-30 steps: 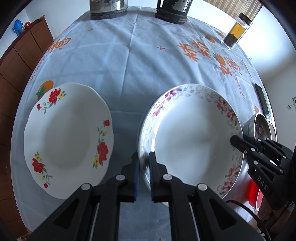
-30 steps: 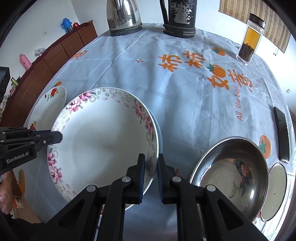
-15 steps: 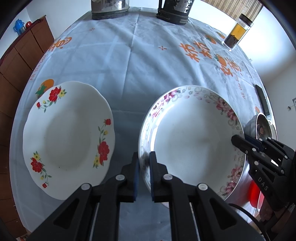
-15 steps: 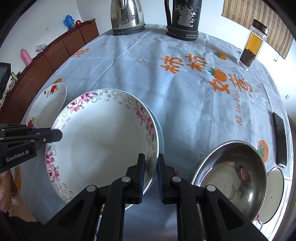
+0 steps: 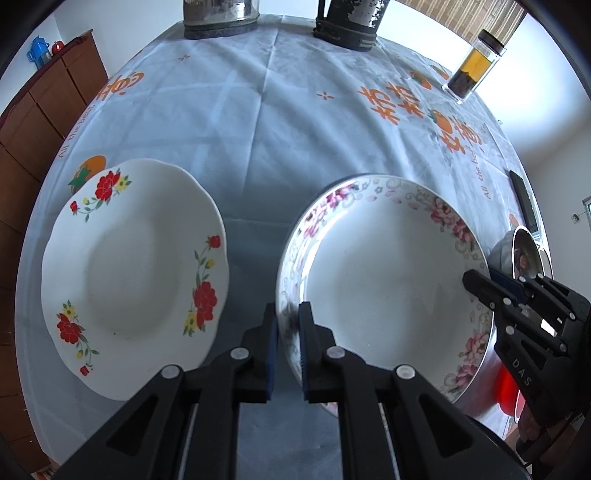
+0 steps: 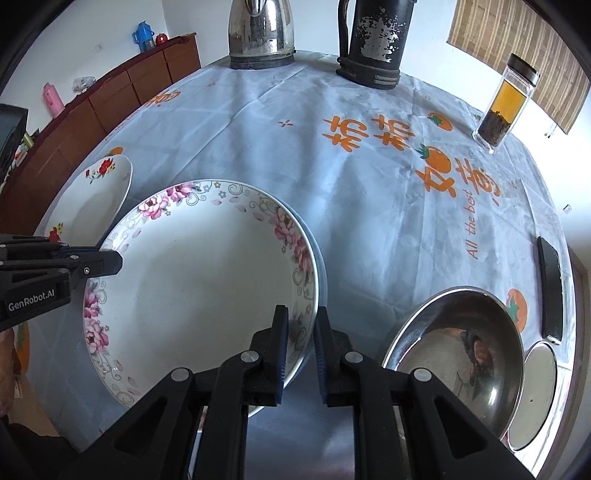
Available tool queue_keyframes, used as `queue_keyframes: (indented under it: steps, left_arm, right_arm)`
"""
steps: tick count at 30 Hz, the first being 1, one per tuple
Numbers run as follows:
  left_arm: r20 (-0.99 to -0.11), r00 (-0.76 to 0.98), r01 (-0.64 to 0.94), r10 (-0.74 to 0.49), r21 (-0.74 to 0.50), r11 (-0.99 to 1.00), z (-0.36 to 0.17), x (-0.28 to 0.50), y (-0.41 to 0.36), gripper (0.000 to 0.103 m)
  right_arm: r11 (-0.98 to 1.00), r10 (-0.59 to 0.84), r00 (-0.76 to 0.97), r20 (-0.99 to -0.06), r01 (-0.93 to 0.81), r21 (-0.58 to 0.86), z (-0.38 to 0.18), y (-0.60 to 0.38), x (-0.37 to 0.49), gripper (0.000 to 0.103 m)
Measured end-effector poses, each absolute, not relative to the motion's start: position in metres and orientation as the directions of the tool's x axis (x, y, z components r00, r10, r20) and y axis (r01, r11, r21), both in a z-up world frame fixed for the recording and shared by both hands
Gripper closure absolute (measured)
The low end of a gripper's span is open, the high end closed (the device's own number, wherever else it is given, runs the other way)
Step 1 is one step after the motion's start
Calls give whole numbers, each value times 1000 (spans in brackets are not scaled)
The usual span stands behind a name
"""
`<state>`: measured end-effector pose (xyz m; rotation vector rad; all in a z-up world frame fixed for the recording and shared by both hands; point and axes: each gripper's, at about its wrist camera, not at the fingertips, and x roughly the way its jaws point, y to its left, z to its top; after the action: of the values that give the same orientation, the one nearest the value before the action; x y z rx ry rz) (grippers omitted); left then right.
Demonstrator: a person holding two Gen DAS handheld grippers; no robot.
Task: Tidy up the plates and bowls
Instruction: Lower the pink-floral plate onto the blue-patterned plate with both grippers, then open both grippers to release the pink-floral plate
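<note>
A white plate with pink flowers [image 5: 388,288] sits in front of both grippers. My left gripper [image 5: 287,321] is shut on its left rim, and the rim shows between the blue pads. My right gripper [image 6: 299,325] is shut on the opposite rim of the same pink-flowered plate [image 6: 199,280]. Each gripper shows in the other's view: the right gripper [image 5: 476,278] at the plate's right edge, the left gripper [image 6: 116,260] at its left edge. A white plate with red flowers [image 5: 129,273] lies to the left on the tablecloth. A steel bowl [image 6: 454,354] stands to the right.
At the back of the round table stand a steel kettle [image 6: 260,33], a black thermos [image 6: 373,40] and a glass tea bottle [image 6: 506,103]. A dark phone [image 6: 550,288] and a small round lid [image 6: 535,391] lie by the right edge. A wooden sideboard [image 6: 110,99] runs along the left.
The right gripper has rolled a little, so its view has tilted slightly. Both grippers keep their hold on the pink-flowered plate, which stays where it was.
</note>
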<state>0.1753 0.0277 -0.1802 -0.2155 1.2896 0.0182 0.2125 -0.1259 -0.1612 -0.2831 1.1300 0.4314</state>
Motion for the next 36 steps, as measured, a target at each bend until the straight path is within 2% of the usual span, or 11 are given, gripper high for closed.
queue_keyframes:
  steps: [11, 28, 36]
  left_arm:
    - [-953, 283, -140, -109, -154, 978, -181, 176, 29, 95]
    - [-953, 283, -142, -104, -149, 978, -182, 176, 30, 95]
    - [-953, 284, -144, -106, -152, 978, -181, 175, 29, 95]
  right_arm:
    - [873, 143, 388, -910, -484, -69, -162, -123, 211, 88]
    - [877, 142, 384, -912, -477, -65, -162, -124, 212, 89]
    - [891, 173, 372, -912, -454, -16, -161, -129, 213, 87]
